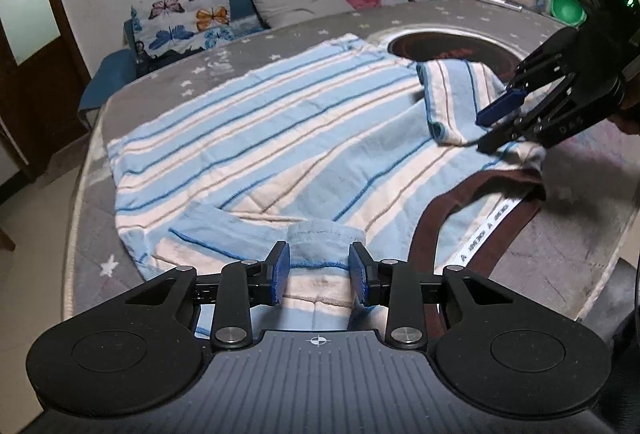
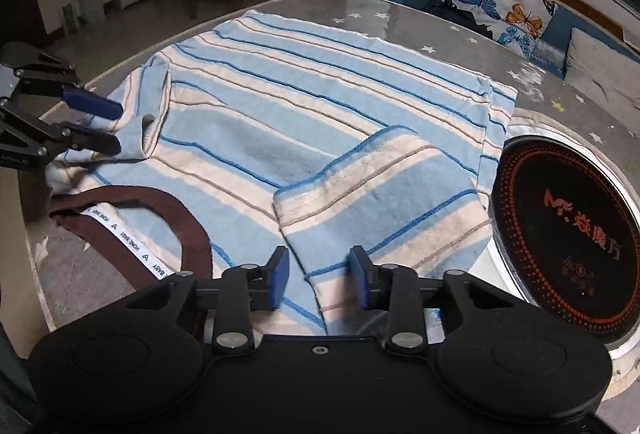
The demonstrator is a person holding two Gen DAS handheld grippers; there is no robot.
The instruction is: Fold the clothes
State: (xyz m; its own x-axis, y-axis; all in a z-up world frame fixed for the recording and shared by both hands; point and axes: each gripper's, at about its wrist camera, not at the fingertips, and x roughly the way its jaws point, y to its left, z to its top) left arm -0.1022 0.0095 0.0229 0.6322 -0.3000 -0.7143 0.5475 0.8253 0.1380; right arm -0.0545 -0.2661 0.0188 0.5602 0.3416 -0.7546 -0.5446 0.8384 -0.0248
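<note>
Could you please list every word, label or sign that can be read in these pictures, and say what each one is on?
"HONE BABY", repeated with a small arrow mark: on the white neck tape inside the brown collar of the striped shirt.
"Mr." followed by orange characters: on the round black hob set in the table.
Smaller orange print below that: too blurred to read.

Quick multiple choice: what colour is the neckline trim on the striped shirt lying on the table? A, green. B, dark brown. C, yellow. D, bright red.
B: the collar band curving round the neck opening of the striped shirt is dark brown, with a white printed label strip inside it; the left wrist view shows the same brown band.
</note>
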